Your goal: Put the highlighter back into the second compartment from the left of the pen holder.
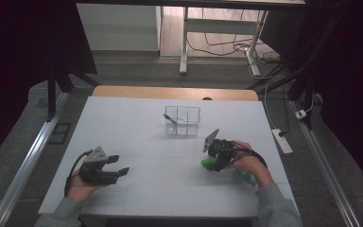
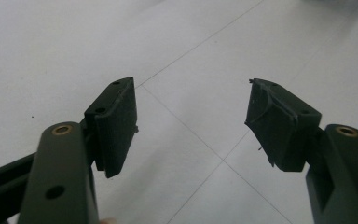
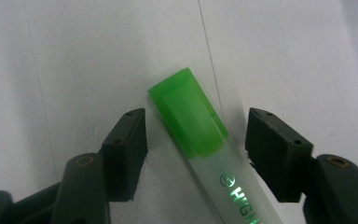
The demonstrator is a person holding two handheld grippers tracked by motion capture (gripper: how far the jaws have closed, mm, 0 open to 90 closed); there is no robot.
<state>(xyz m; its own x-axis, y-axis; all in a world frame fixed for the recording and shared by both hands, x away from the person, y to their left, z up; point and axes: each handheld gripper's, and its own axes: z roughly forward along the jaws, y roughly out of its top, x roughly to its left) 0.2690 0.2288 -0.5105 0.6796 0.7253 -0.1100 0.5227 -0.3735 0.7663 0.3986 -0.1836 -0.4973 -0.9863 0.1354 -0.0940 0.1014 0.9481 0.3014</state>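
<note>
A highlighter [image 3: 189, 112] with a bright green cap and a clear barrel lies flat on the white table [image 1: 160, 189]. My right gripper [image 3: 196, 135] points down over it, one jaw on each side of the cap end with a gap at both pads, so it is open. From above, the green cap [image 1: 206, 163] pokes out left of the right gripper [image 1: 216, 163]. My left gripper [image 1: 121, 164] rests at the table's left front, open, with nothing between its jaws. Bare table lies beyond the open left gripper [image 2: 191, 121] in its own view.
A small clear plastic container [image 1: 183, 120] with dividers stands at the back middle of the table. Behind it runs a wooden table edge [image 1: 175, 92]. A power strip [image 1: 282, 140] lies on the floor to the right.
</note>
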